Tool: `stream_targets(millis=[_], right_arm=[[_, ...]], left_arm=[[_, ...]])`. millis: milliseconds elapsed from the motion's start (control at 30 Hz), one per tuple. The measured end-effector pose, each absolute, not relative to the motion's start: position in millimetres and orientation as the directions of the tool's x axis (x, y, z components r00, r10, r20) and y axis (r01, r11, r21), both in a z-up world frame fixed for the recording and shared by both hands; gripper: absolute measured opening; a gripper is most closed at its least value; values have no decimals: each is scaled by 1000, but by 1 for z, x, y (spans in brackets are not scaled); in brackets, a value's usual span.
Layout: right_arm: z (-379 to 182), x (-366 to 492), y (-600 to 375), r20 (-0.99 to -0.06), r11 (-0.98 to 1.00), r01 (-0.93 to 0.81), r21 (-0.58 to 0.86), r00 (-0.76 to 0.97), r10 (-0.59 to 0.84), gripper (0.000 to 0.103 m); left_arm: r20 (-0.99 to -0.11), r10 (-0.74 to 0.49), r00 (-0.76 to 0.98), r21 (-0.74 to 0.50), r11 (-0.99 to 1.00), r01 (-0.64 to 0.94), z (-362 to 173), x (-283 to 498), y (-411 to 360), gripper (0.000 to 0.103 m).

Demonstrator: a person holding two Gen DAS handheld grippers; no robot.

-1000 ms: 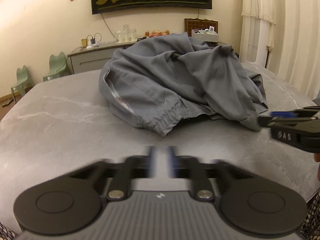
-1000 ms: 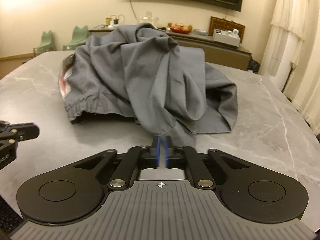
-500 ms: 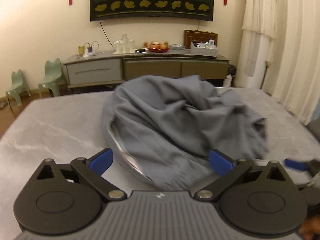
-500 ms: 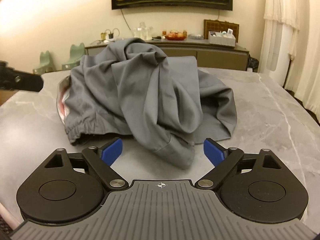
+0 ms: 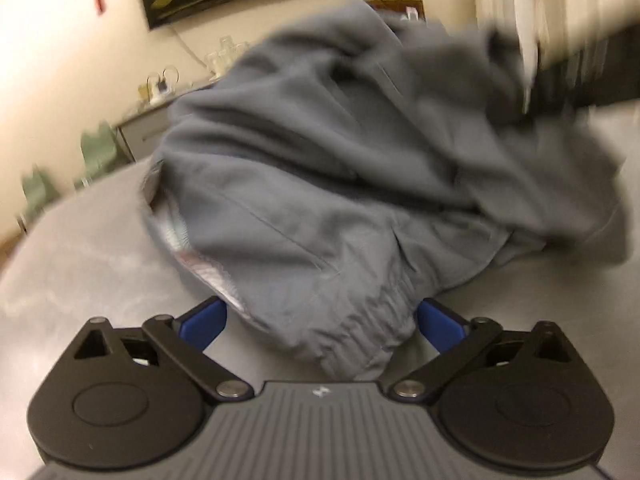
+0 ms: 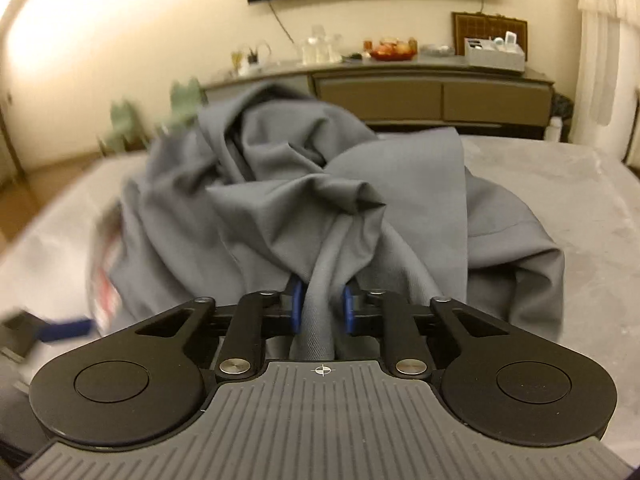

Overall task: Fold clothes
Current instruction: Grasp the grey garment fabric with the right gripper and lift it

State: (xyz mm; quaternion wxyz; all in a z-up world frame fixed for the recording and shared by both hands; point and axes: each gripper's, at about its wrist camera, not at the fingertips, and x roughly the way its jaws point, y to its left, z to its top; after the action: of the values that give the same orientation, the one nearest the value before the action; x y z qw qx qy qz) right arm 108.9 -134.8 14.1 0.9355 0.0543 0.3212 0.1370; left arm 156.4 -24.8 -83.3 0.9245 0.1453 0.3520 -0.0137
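A crumpled grey garment [image 5: 340, 184] with an elastic waistband lies heaped on the grey marble table [image 5: 80, 264]. My left gripper [image 5: 322, 322] is wide open, its blue pads on either side of the waistband edge, which lies between the jaws. In the right wrist view the same garment [image 6: 320, 200] fills the middle. My right gripper [image 6: 321, 308] is closed on a bunched fold of the cloth, which runs between its blue pads. The left gripper's blue fingertip [image 6: 66, 330] shows blurred at the lower left of that view.
A long sideboard [image 6: 420, 92] with glasses, a fruit bowl and a box stands along the far wall. Small green chairs [image 6: 152, 116] stand at the left. White curtains [image 6: 608, 40] hang at the right. Table surface [image 6: 560, 184] shows to the right of the garment.
My right gripper has moved forward and closed on a fold of the garment. My left gripper, open, has dropped down and forward so the waistband lies between its jaws.
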Motion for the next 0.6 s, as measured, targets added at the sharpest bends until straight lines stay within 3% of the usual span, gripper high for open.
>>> stream_targets(millis=[33, 67, 100, 167, 200, 267, 300, 367, 400, 433, 467, 500, 600], right_arm=[[15, 110, -139, -580, 948, -225, 224, 751, 315, 12], [16, 111, -146, -570, 942, -222, 251, 753, 329, 11], [17, 112, -154, -558, 939, -212, 273, 760, 333, 10], [26, 110, -174, -508, 934, -177, 309, 800, 319, 7], [33, 107, -185, -472, 930, -160, 331, 825, 310, 7], [49, 97, -209, -387, 913, -133, 386, 875, 291, 6], [51, 94, -214, -367, 900, -142, 413, 878, 307, 6], [47, 96, -212, -369, 864, -198, 463, 843, 391, 10], [45, 96, -211, -368, 844, -224, 488, 824, 431, 14], [40, 99, -203, -394, 832, -255, 493, 787, 475, 33], [32, 102, -188, -441, 837, -278, 472, 747, 497, 44], [26, 102, -173, -479, 854, -290, 433, 728, 490, 46], [33, 91, -163, -475, 866, -325, 379, 736, 484, 51]], left_arm=[[-639, 91, 764, 281, 952, 121, -84, 161, -26, 67], [-624, 104, 775, 298, 948, 112, -85, 167, -26, 55], [-623, 114, 774, 275, 958, 81, -79, 172, -16, 32], [-611, 127, 781, 190, 982, -12, -60, 180, 17, 23], [-579, 170, 797, 145, 984, -105, -43, 179, 43, 12], [-529, 234, 816, 12, 963, -268, -10, 172, 101, 11], [-511, 257, 820, -66, 940, -336, 5, 166, 132, 22], [-519, 311, 796, -145, 886, -440, 15, 155, 174, 22], [-528, 351, 773, -121, 870, -477, 11, 151, 180, 20], [-547, 359, 756, -104, 867, -487, 5, 148, 183, 20], [-588, 325, 741, -117, 872, -475, -4, 145, 183, 20], [-625, 290, 725, -132, 876, -463, -12, 141, 184, 21], [-630, 223, 744, -147, 906, -396, -19, 116, 167, 44]])
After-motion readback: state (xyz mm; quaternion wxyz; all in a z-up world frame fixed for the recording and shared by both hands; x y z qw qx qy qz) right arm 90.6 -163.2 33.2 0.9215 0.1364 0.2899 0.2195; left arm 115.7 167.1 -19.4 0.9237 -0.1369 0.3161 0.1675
